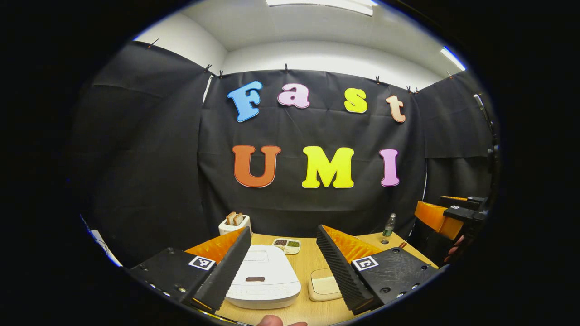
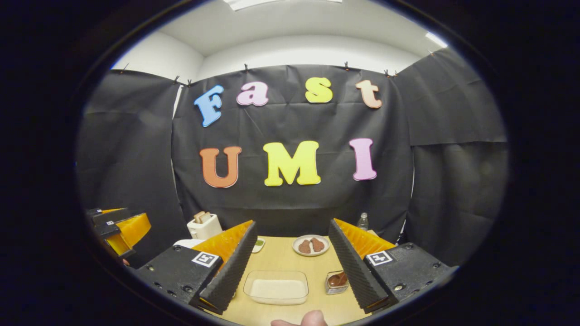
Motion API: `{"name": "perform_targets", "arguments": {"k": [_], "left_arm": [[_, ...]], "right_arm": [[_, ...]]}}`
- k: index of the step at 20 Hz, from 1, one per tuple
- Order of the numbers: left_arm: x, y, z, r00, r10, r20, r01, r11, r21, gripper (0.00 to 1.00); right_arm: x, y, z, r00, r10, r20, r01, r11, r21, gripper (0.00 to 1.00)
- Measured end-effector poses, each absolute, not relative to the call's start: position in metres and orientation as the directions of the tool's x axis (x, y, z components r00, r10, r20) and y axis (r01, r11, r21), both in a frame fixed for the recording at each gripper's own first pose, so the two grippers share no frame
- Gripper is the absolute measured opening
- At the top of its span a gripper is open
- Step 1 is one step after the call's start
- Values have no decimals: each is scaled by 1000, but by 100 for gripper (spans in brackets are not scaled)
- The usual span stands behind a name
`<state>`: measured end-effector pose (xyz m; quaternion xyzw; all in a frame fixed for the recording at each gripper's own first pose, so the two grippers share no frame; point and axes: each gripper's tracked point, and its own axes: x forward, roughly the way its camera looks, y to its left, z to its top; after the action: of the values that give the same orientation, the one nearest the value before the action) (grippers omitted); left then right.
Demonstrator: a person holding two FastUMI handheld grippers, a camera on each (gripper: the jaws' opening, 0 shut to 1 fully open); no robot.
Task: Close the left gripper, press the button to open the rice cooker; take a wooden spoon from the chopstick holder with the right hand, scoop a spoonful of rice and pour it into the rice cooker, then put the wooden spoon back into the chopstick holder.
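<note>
Left tongs (image 1: 283, 267) stand apart above the closed rice cooker (image 1: 263, 278) at lower centre; right tongs (image 2: 292, 267) gape apart over a rice tray (image 2: 276, 287) on the surface (image 2: 281, 258).

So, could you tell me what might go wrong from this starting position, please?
1. The left gripper is wide open over the closed rice cooker; unless it is shut first, its fingers may straddle the button rather than press it.
2. The clear container of rice is shallow, so a hasty scoop could spill grains onto the table.
3. The small holder with the spoon sits close beside the right gripper finger; a careless approach may knock it.
</note>
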<state>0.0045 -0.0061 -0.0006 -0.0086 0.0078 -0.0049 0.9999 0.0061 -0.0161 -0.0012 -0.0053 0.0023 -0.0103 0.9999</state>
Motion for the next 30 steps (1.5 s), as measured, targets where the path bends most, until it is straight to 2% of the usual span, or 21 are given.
{"name": "perform_targets", "arguments": {"k": [7, 12, 15, 18, 20, 21, 23, 25, 26, 30], "left_arm": [[9, -3, -9, 999, -7, -44, 6, 1000, -20, 95], [15, 13, -41, 987, 3, -158, -7, 1000, -29, 95], [18, 18, -60, 971, -30, -239, 17, 998, -58, 92], [31, 28, -79, 951, -21, -308, 9, 999, -43, 60], [39, 31, -93, 932, -27, -361, 17, 999, -32, 53], [37, 39, -96, 925, -6, -379, -6, 999, -31, 54], [49, 44, -115, 903, -9, -429, -21, 998, -66, 1], [59, 43, -128, 889, -21, -458, -30, 994, -103, 6], [67, 44, -141, 883, -36, -468, -33, 990, -138, 0], [80, 52, -177, 843, -54, -535, -58, 980, -191, 0]], "right_arm": [[13, -19, -5, 1000, -12, -14, 12, 1000, -1, 100], [24, -22, -15, 1000, -4, -31, 5, 1000, 9, 100], [31, -28, -18, 999, -6, -38, 7, 1000, 17, 100], [37, -39, -22, 999, -18, -46, 19, 1000, 18, 99], [40, -49, -26, 998, -32, -53, 33, 999, 15, 100], [42, -53, -28, 998, -39, -58, 40, 999, 17, 100], [45, -63, -33, 996, -54, -69, 56, 998, 23, 100], [47, -72, -38, 994, -71, -82, 73, 997, 28, 100], [48, -76, -42, 993, -74, -93, 77, 997, 31, 100], [51, -91, -53, 988, -95, -122, 98, 995, 21, 99]]}}
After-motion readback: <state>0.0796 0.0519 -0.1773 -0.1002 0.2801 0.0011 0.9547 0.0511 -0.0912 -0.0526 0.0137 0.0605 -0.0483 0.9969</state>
